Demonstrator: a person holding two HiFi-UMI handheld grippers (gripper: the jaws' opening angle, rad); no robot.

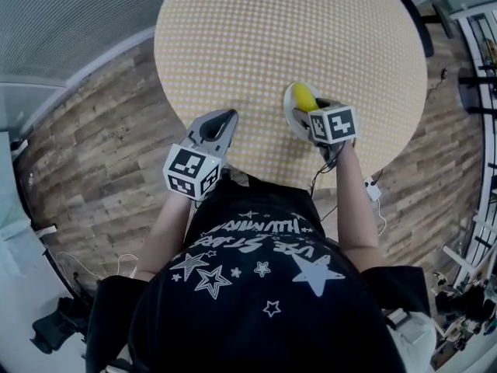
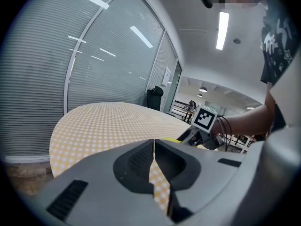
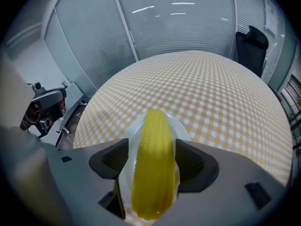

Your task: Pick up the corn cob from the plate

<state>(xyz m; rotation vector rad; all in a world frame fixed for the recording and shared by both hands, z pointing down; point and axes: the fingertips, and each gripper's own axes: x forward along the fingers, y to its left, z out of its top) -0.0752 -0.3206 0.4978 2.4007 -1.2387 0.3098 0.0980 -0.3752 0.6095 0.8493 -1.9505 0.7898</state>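
A yellow corn cob (image 1: 304, 98) lies on a small white plate (image 1: 290, 113) near the front right edge of the round checked table (image 1: 287, 29). My right gripper (image 1: 307, 110) is open, one jaw on each side of the cob. In the right gripper view the corn cob (image 3: 153, 173) runs lengthwise between the pads of the right gripper (image 3: 151, 149), close to the right pad, with a strip of plate (image 3: 135, 128) showing on its left. My left gripper (image 1: 225, 118) hovers at the table's near edge, shut and empty (image 2: 153, 142).
Wooden floor (image 1: 101, 154) surrounds the table. A black office chair (image 3: 251, 46) stands at the table's far side. Glass walls with blinds (image 2: 42, 79) close off the room. Cables and a white plug (image 1: 373, 189) lie on the floor at right.
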